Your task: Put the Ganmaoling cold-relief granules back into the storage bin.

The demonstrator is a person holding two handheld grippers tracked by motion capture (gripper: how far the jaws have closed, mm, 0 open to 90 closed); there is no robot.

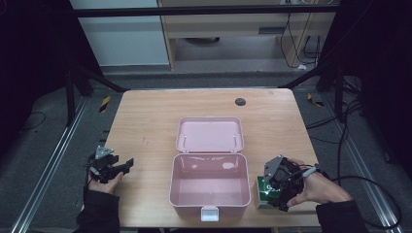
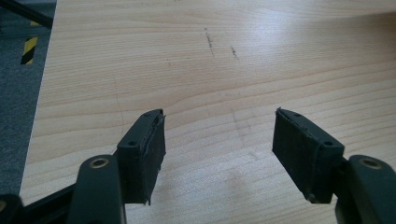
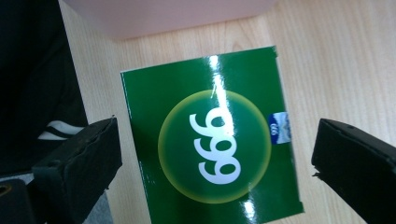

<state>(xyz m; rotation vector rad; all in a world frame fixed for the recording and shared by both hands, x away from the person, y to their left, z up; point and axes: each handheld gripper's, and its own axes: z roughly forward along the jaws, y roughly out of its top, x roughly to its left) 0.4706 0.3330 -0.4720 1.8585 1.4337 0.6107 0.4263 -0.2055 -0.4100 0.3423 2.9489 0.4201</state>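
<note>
Green glossy box (image 3: pixel 210 144) printed with a white 999 lies flat on the wooden table (image 1: pixel 145 121) at the near right, just beside the open pink case (image 1: pixel 210 187); right gripper (image 1: pixel 279 191) hangs over it, jaws spread wide to either side of it, pads clear of it, nothing gripped. Pink case sits mid-table, lid (image 1: pixel 210 135) laid back flat, tub showing bare. Left gripper (image 2: pixel 218 140) rests at the near left edge, well apart from the case, jaws wide open over bare wood.

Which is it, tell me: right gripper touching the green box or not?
Apart. In the right gripper view the right gripper stands open, bare wood showing between each jaw and the green box.
</note>
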